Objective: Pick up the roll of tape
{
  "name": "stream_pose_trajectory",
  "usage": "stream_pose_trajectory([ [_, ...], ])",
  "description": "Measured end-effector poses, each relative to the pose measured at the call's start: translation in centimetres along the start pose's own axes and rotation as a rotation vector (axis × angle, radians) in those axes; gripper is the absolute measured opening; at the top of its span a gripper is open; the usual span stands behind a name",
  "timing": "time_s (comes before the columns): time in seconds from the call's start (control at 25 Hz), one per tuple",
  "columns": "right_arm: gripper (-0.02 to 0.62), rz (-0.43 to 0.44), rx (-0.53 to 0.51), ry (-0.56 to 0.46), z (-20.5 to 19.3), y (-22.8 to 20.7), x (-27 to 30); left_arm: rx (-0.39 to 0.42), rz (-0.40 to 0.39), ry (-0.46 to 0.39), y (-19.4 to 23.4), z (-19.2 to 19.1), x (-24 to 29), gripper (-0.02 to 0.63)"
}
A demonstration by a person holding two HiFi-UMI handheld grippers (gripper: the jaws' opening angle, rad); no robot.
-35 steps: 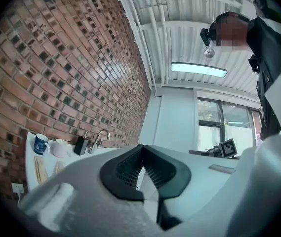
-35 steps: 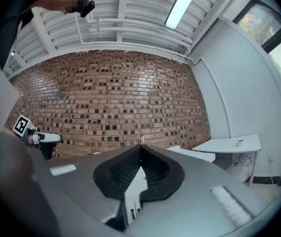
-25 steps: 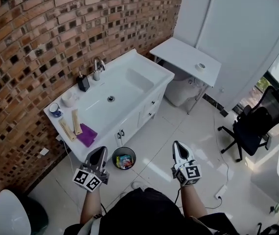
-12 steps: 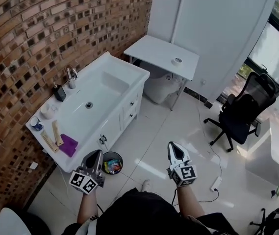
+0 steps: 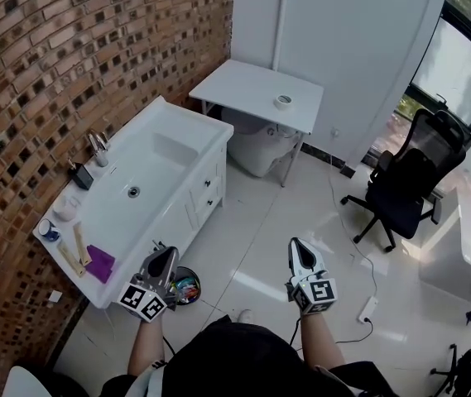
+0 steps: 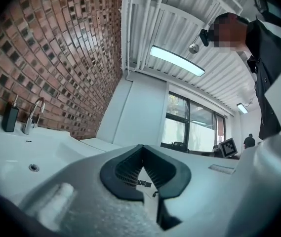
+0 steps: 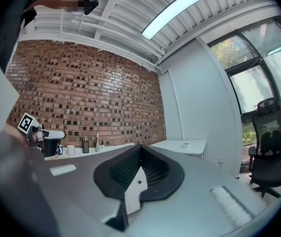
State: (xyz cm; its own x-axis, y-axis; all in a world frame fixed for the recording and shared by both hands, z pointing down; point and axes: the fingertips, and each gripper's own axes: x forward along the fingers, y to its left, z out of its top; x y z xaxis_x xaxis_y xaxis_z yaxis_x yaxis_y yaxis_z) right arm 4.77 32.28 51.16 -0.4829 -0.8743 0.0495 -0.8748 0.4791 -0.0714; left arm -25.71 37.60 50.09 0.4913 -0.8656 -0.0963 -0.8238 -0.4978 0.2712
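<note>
— So where is the roll of tape (image 5: 282, 101)?
— It's lying flat on the white table (image 5: 235, 85) by the far wall, near the table's right edge and well apart from both grippers.
— And the left gripper (image 5: 167, 256)?
— It's low at the left, by the small waste bin (image 5: 189, 289) in front of the sink cabinet (image 5: 206, 190). Its jaws are pressed together with nothing between them.
— The right gripper (image 5: 298, 248)?
— Likewise closed tip to tip and empty, over the floor tiles (image 5: 260, 222). A black office chair (image 5: 405, 190) stands off to the right.
</note>
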Motion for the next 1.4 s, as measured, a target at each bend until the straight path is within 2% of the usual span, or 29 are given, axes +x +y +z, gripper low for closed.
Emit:
stream_pose_trajectory([
  [0.2, 0.005, -0.020, 0.004, -0.008, 0.1, -3.3, 0.4, -0.006, 0.023, -0.002, -0.2, -0.7, 3.0, 0.002],
  [0.44, 0.005, -0.055, 0.010, 0.014, -1.1, -8.2, -0.8, -0.007, -0.003, 0.043, -1.2, -2.7, 7.4, 0.002],
  [0.68, 0.005, -0.084, 0.055, 0.000, -0.9, -11.0, -1.8, -0.131, -0.024, 0.002, -2.6, -3.9, 11.3, 0.002],
  [0.92, 0.005, -0.065, 0.064, -0.031, -1.1, -12.4, -1.6, -0.079, -0.079, 0.065, -3.0, -4.7, 14.9, 0.002],
  [1.16, 0.005, -0.143, 0.057, -0.032, -0.7, -15.6, 0.3, -0.108, -0.141, 0.076, -2.0, -6.0, 20.1, 0.002],
  [1.4, 0.005, -0.181, 0.050, -0.016, -0.4, -18.7, 5.3, -0.096, -0.171, 0.074, 0.9, -4.9, 26.2, 0.002],
])
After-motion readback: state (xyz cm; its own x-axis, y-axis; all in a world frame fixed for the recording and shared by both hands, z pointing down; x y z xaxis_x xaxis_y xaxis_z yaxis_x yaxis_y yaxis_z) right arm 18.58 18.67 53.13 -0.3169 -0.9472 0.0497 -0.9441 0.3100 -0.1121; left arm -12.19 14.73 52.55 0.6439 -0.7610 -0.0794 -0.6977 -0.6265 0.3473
